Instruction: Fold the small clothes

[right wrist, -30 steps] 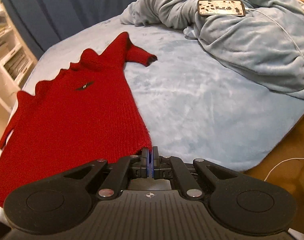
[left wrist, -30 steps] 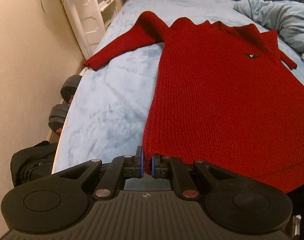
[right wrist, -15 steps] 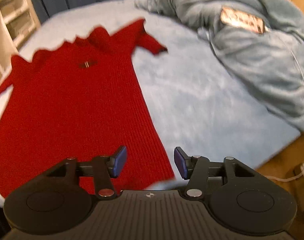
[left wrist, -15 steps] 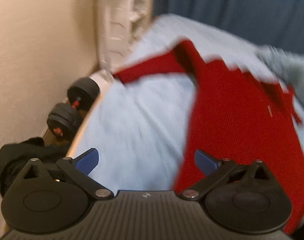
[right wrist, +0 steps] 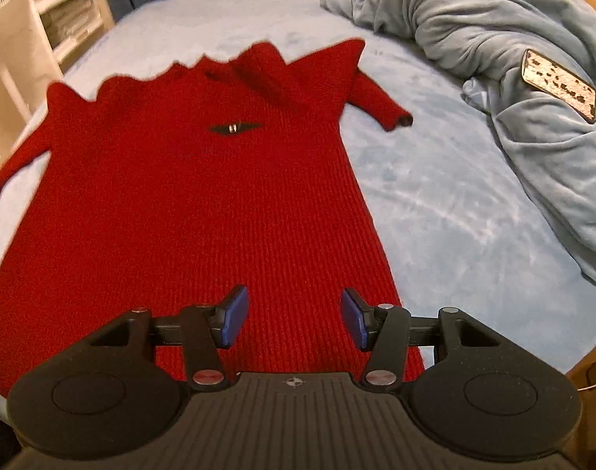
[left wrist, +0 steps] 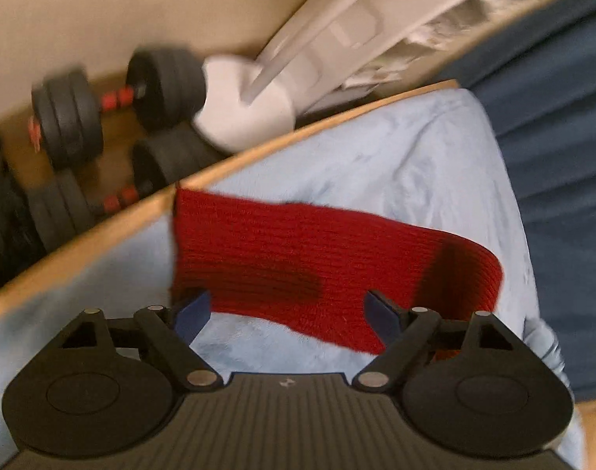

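Left gripper (left wrist: pixel 284 311), wide, just closing slightly, empty over red sweater's sleeve (left wrist: pixel 298 258): cuff to be pinched. Right gripper (right wrist: pixel 294 319) half-open, empty.

The left wrist view is smeared: the dumbbells (left wrist: pixel 114 113) and white shelf unit (left wrist: pixel 360 27) lack sharp edges. There the red sweater (left wrist: pixel 298 258) shows only one sleeve. In the right wrist view its hem hides behind the right gripper (right wrist: pixel 294 315), its left sleeve is cropped.
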Tool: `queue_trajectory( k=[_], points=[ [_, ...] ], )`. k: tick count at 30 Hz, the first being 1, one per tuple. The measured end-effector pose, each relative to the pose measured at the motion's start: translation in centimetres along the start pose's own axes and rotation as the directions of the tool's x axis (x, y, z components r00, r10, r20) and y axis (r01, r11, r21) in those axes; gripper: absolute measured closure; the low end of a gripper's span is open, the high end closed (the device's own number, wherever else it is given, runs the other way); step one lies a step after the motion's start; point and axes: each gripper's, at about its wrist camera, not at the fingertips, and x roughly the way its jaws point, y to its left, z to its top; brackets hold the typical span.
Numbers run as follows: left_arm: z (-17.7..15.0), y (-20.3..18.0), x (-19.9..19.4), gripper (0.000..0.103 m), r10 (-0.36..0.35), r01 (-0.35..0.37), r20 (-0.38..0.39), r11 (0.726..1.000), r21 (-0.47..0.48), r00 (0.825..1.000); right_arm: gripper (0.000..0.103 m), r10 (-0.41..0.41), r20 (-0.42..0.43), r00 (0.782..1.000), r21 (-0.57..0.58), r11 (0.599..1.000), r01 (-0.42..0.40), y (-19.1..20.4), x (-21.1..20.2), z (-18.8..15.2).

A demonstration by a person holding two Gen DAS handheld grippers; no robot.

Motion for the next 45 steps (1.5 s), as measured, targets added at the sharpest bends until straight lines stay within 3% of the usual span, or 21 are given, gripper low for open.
queue_trajectory(
  k=[2,3,4,5,7,12,15,17,18,19,21,24,26,28,30,32,33,35,39,43,45],
  points=[
    [0.6,0.3,0.8,0.018,-0.004,0.005,0.003,0.996,-0.088,1.0,0.049,-0.016,-0.014,1.0,-0.006,1.0,0.016,0.1,0.5,0.0],
    [0.8,0.2,0.4,0.062,0.017,-0.012,0.04,0.993,-0.115,0.999,0.049,-0.022,-0.018,1.0,-0.007,1.0,0.022,0.1,0.7,0.0],
    [1.1,0.1,0.1,0.1,0.039,-0.033,0.066,0.995,-0.096,0.997,0.05,-0.025,-0.021,0.999,-0.01,1.0,0.025,0.2,0.8,0.0],
    [1.5,-0.2,-0.3,0.103,0.061,-0.055,0.083,0.996,-0.069,0.995,0.05,-0.027,-0.022,0.999,-0.016,1.0,0.026,0.3,0.9,0.1],
    [2.5,-0.5,-2.5,0.103,0.117,-0.113,0.169,0.993,-0.035,0.979,0.051,-0.021,-0.01,1.0,-0.029,0.999,0.021,0.6,0.8,0.2],
    [7.2,0.8,-11.5,0.103,0.116,-0.13,0.326,0.991,0.019,0.938,0.051,0.01,0.026,1.0,-0.06,0.998,-0.008,1.2,-0.1,0.1],
    [8.2,1.6,-14.6,0.099,0.024,-0.042,0.271,0.997,0.064,0.962,0.051,0.024,0.026,0.999,-0.045,0.999,-0.023,1.4,-0.2,-0.3],
    [7.2,1.8,-15.1,0.075,-0.032,0.016,0.236,0.997,0.07,0.971,0.051,0.028,0.009,1.0,-0.032,0.999,-0.028,1.6,0.0,-0.6],
    [6.3,1.7,-14.6,0.051,-0.058,0.043,0.214,0.996,0.077,0.975,0.051,0.031,0.0,1.0,-0.025,0.999,-0.031,1.8,0.1,-0.7],
    [5.5,1.3,-13.9,0.033,-0.067,0.053,0.201,0.996,0.076,0.977,0.051,0.037,-0.006,0.999,-0.021,0.999,-0.037,2.0,0.1,-0.8],
    [3.4,0.5,-11.3,0.023,-0.079,0.068,0.154,0.995,0.078,0.985,0.051,0.045,-0.005,0.999,-0.025,0.999,-0.045,2.5,-0.4,-1.0],
    [0.5,0.1,-5.7,0.023,-0.104,0.103,0.021,0.994,0.021,0.994,0.051,0.031,0.004,1.0,-0.053,0.998,-0.03,2.9,-1.4,-1.2],
    [-0.7,0.4,-2.0,0.023,-0.094,0.091,-0.053,0.994,-0.053,0.994,0.051,0.0,-0.007,1.0,-0.06,0.998,-0.001,2.7,-1.8,-1.3],
    [-1.1,0.8,0.6,0.022,-0.063,0.055,-0.063,0.991,-0.123,0.996,0.051,-0.025,-0.019,0.999,-0.051,0.998,0.024,2.2,-1.9,-1.3],
    [-0.5,0.8,1.0,0.017,-0.072,0.069,-0.01,0.979,-0.193,0.997,0.051,-0.054,-0.034,0.998,-0.049,0.997,0.052,1.7,-1.8,-1.5],
    [1.0,0.5,0.9,0.052,-0.042,0.045,0.022,0.979,-0.2,0.999,0.051,-0.077,-0.049,0.996,-0.049,0.996,0.074,1.4,-1.5,-1.6],
    [2.0,0.5,1.2,0.086,-0.026,0.028,0.015,0.983,-0.179,1.0,0.051,-0.083,-0.059,0.995,-0.05,0.996,0.08,1.4,-1.2,-1.6],
    [3.1,0.5,0.7,0.087,-0.018,0.021,0.018,0.982,-0.186,1.0,0.051,-0.086,-0.068,0.994,-0.067,0.994,0.081,1.7,-0.9,-1.6],
    [5.1,-0.2,-5.4,0.088,-0.004,0.014,0.137,0.997,-0.077,0.991,0.051,-0.06,-0.023,0.998,-0.116,0.992,0.057,3.1,-1.4,-1.2],
    [8.8,0.9,-12.2,0.088,0.012,-0.006,0.267,1.0,-0.024,0.964,0.052,-0.027,0.016,1.0,-0.145,0.989,0.029,4.5,-2.7,-1.1],
    [10.8,1.6,-15.1,0.088,0.017,-0.013,0.297,1.0,-0.015,0.955,0.052,-0.014,0.036,0.999,-0.147,0.989,0.019,5.0,-3.4,-1.1]
  ],
)
